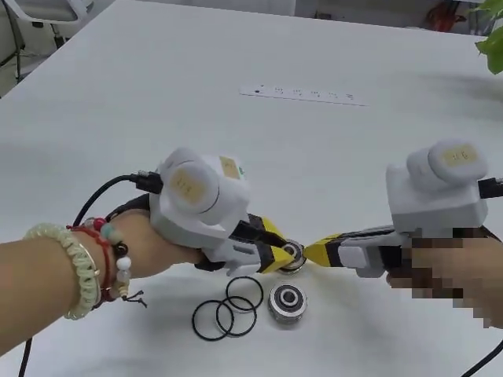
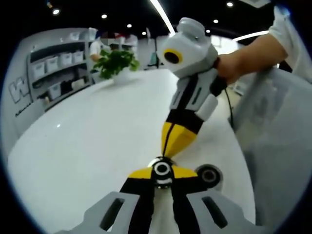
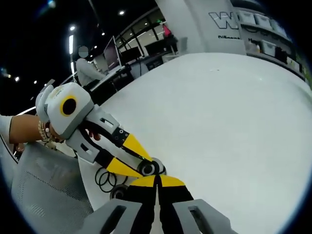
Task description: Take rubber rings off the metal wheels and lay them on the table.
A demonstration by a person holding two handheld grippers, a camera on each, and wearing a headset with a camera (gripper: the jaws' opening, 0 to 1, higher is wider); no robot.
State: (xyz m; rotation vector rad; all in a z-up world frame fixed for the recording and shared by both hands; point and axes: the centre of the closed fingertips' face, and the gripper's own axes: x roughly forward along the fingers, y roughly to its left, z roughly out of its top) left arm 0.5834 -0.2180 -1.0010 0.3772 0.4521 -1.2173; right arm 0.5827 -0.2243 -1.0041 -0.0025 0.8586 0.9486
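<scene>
- I have the left tool [image 1: 277, 255] clamped on a metal wheel, the held wheel [image 1: 293, 256]. In the left gripper view, its yellow-tipped jaws sit on either side of the held wheel [image 2: 162, 170], pinching its rim.
- The held wheel is up off the white bench [image 1: 157, 102], between the two tool tips.
- The right tool [image 1: 313, 253] comes in from the right of the held wheel, with its point touching the wheel's edge.
- In the right gripper view, the right tool [image 3: 157, 181] has its jaws pressed together with only a thin seam between them. I cannot tell whether any rubber is caught in that seam.
- A second, loose wheel [image 1: 287, 301] rests on the bench just below the held wheel, on my side of it, apart from both tools.
- Three black rubber rings [image 1: 228, 312] lie flat on the bench below and to the left of the held wheel. They overlap one another and sit just beside the loose wheel.
- The hand on the left tool wears beaded bracelets [image 1: 78, 267] at the wrist, well to the left of the held wheel.
- A white power strip [image 1: 302, 94] lies on the bench well beyond the held wheel.
</scene>
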